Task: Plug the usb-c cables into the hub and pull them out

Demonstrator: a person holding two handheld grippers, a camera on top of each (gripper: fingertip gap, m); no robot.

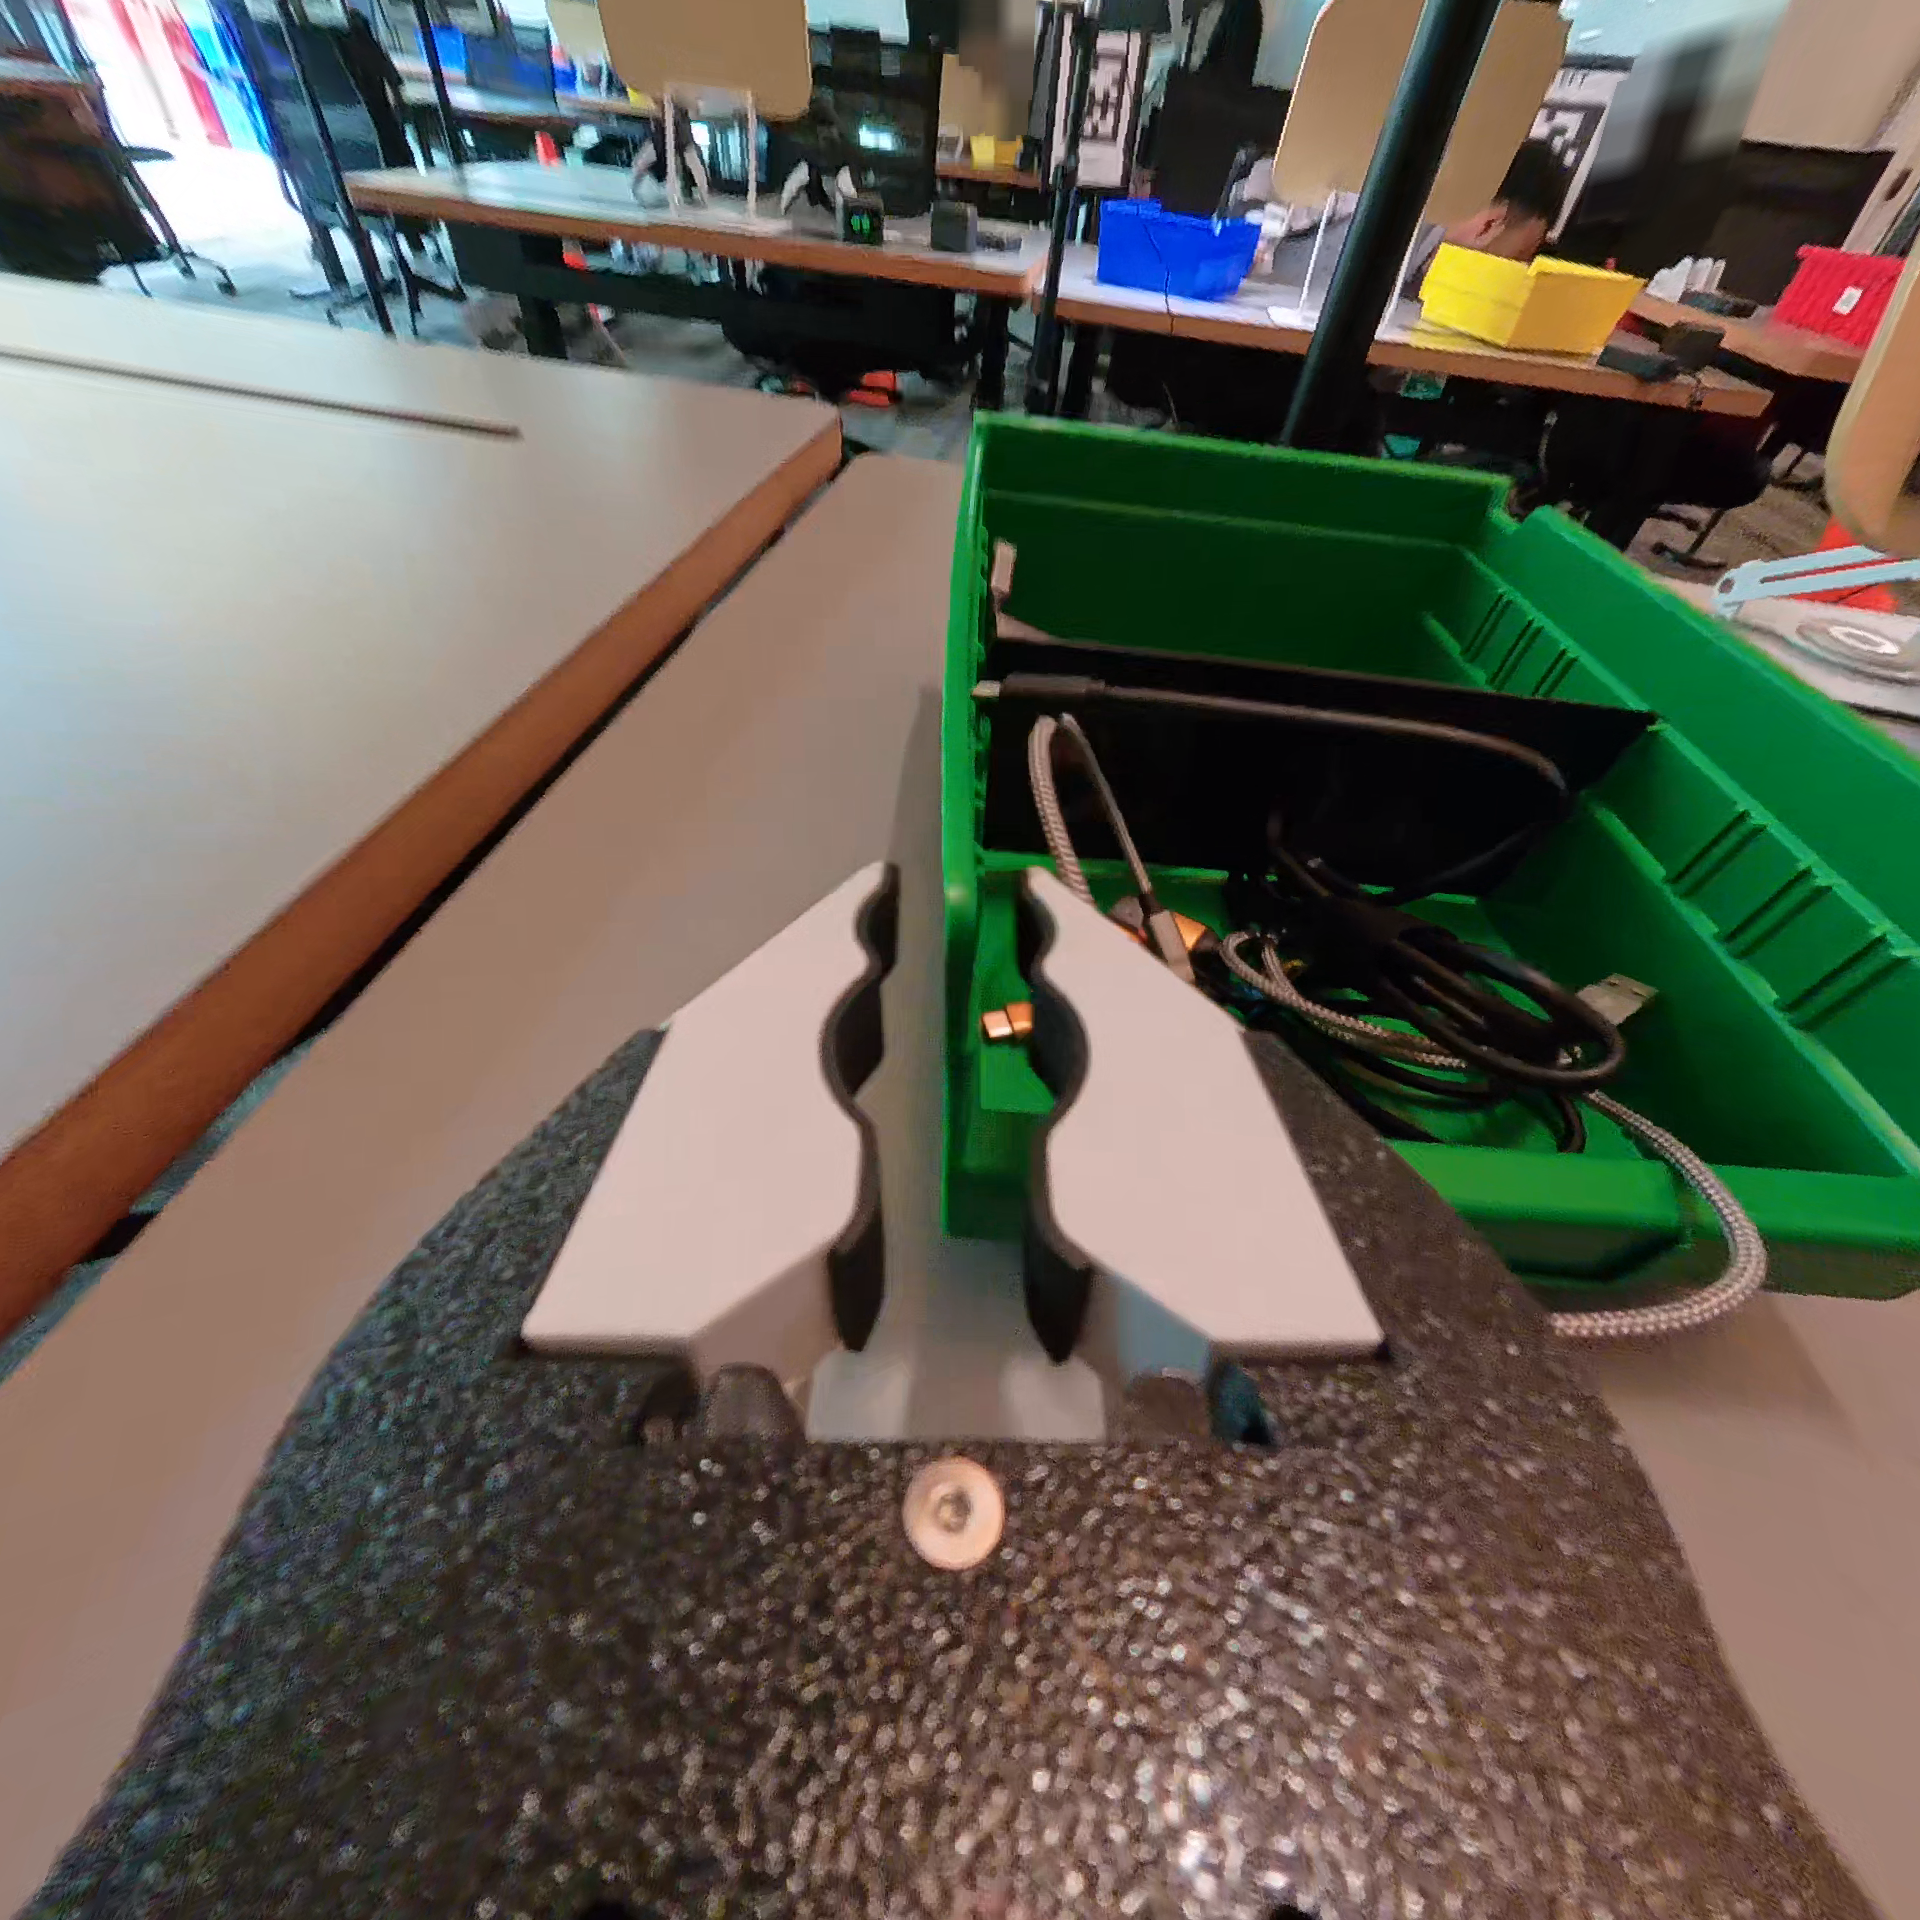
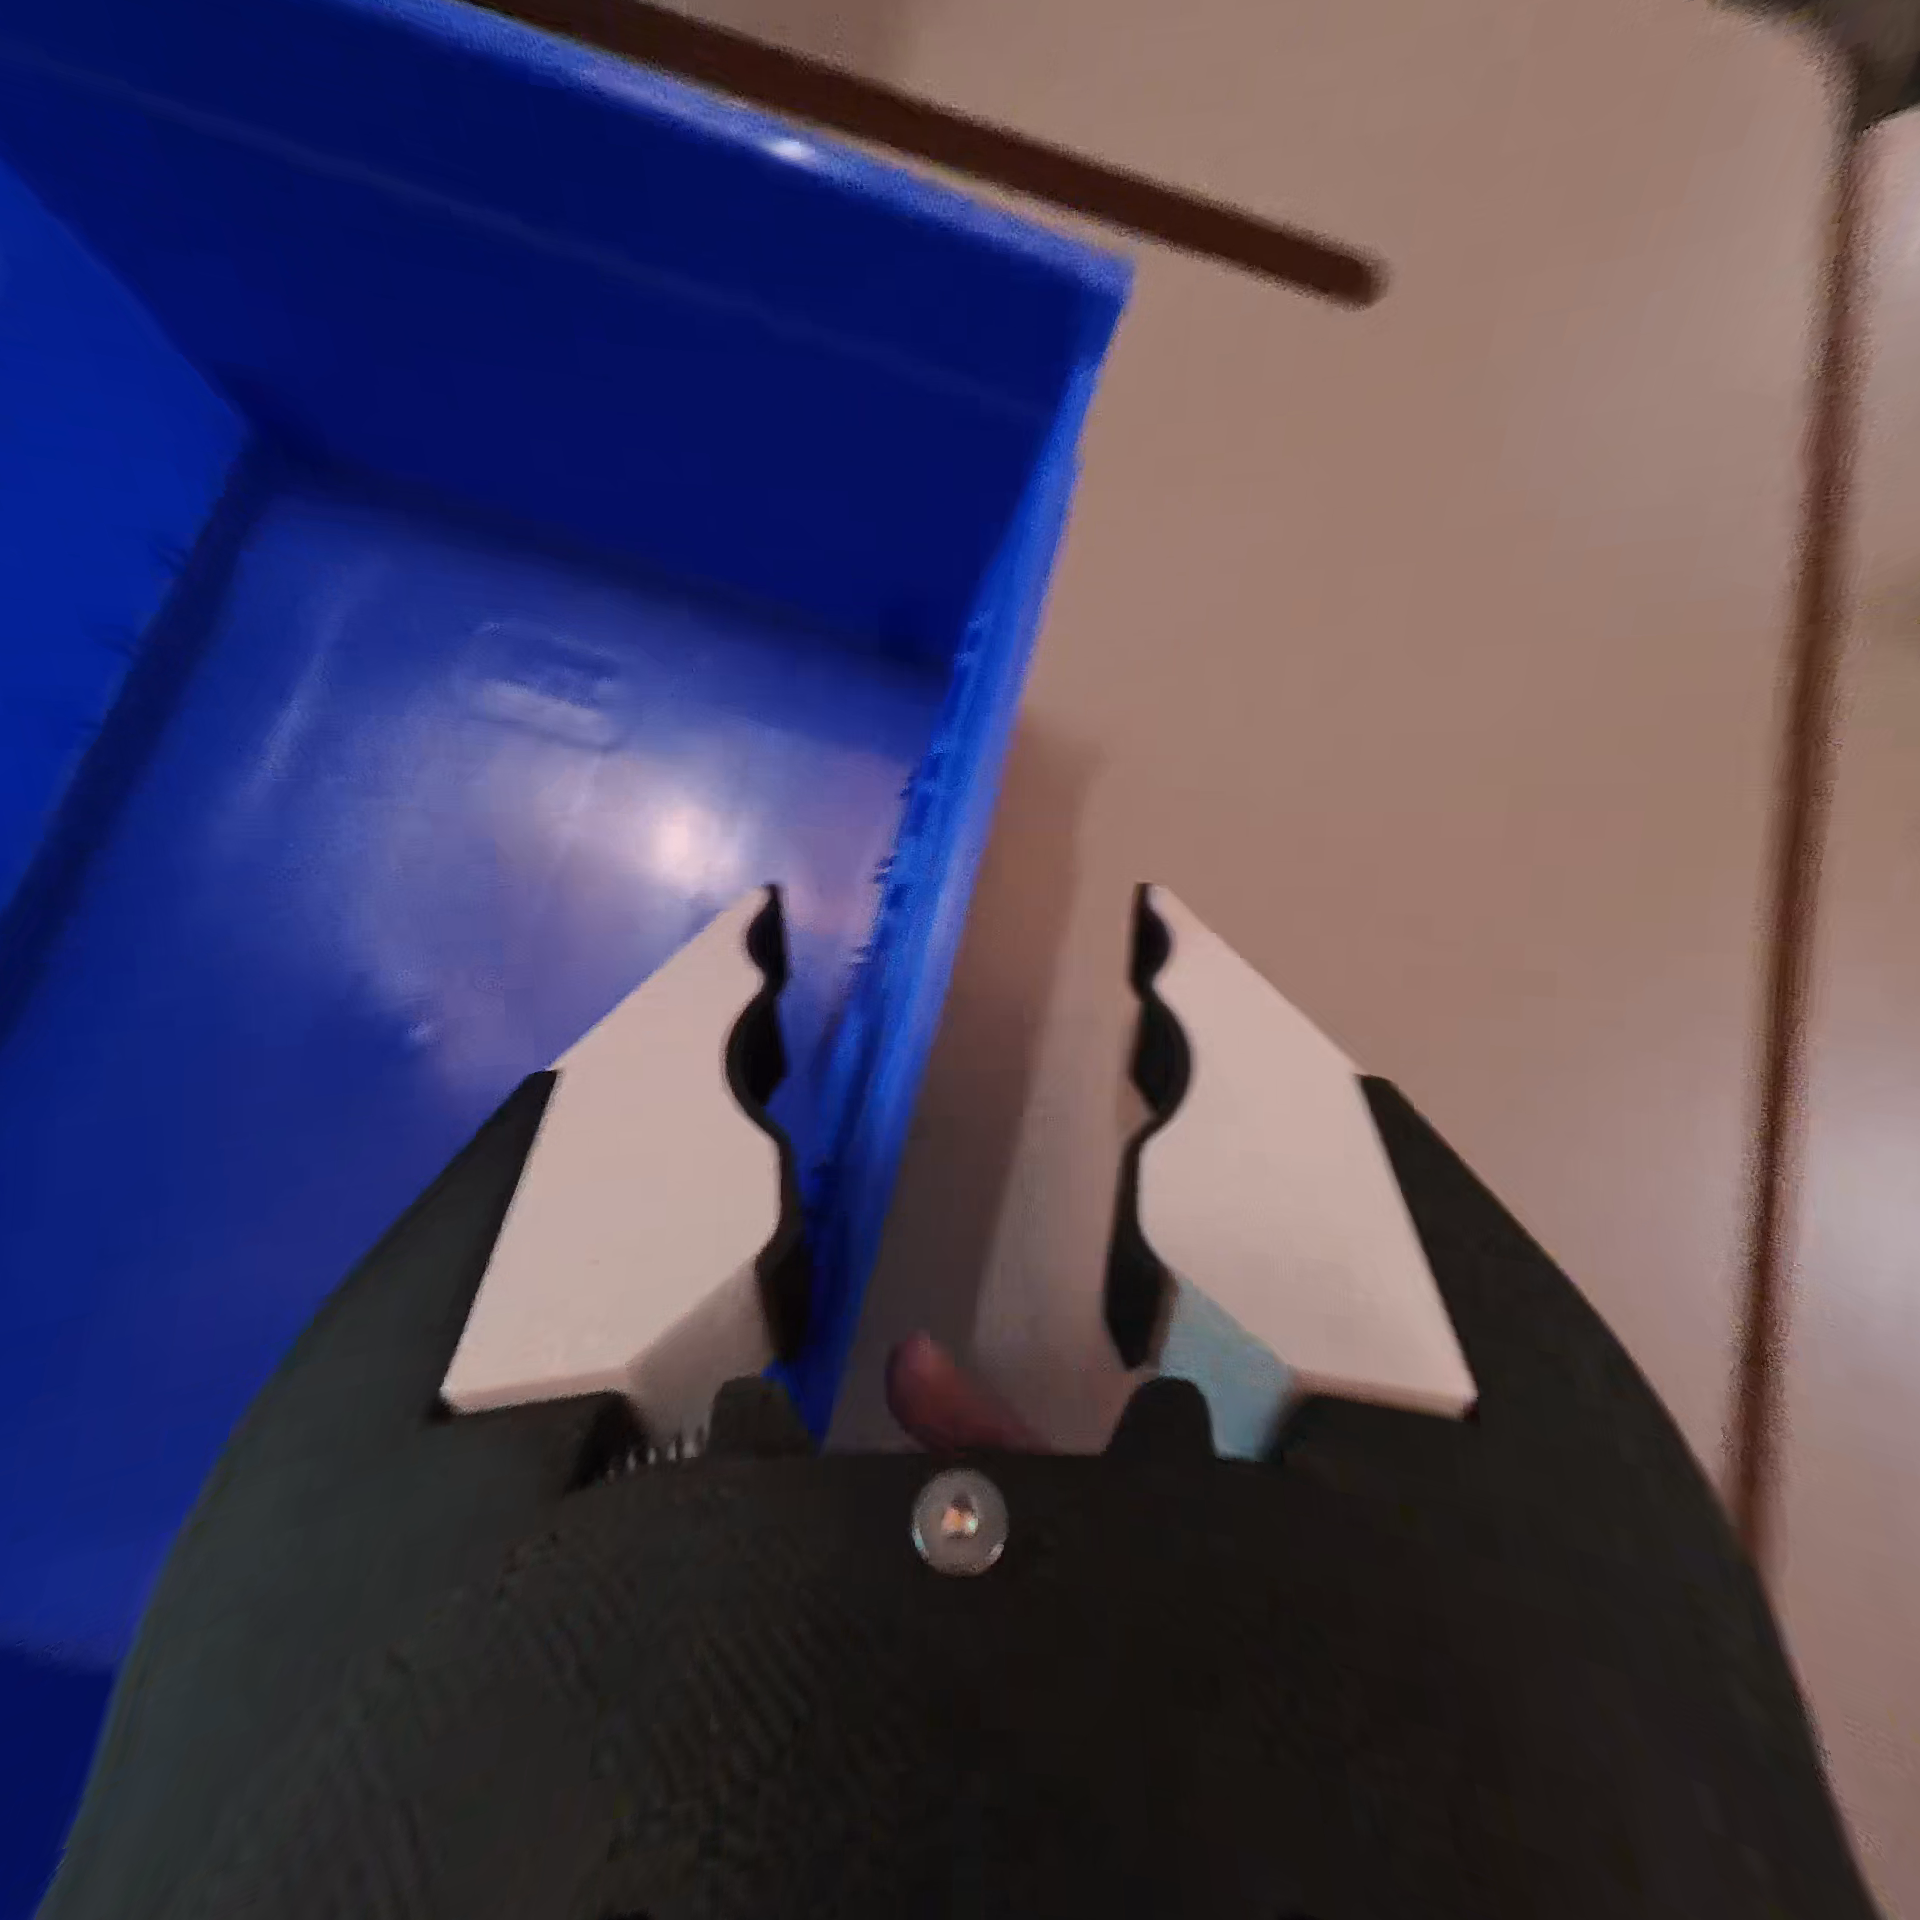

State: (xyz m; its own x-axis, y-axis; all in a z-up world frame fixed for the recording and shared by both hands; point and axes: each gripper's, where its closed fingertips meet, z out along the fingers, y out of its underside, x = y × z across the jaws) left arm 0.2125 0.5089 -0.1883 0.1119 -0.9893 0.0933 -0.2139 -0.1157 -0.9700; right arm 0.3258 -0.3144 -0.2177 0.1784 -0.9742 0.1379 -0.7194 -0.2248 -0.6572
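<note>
A green bin (image 1: pixel 1714 758) stands on the grey table in the left wrist view. It holds tangled black cables (image 1: pixel 1455 977), a grey braided cable (image 1: pixel 1720 1236) that hangs over the front wall, a copper-coloured plug (image 1: pixel 1006 1023) and a flat black object (image 1: pixel 1299 769). I cannot tell whether that is the hub. My left gripper (image 1: pixel 956 878) is at the bin's front left corner, jaws narrowly apart, holding nothing. My right gripper (image 2: pixel 956 894) is open and straddles the right wall of an empty blue bin (image 2: pixel 468 748), touching nothing I can see.
A second table (image 1: pixel 312 623) with a brown edge lies to the left across a gap. A black pole (image 1: pixel 1371 208) rises behind the green bin. Far tables carry blue, yellow and red bins. The table's brown edge (image 2: pixel 1787 831) runs close on the right. There is about 85 centimetres between the tips of the two grippers.
</note>
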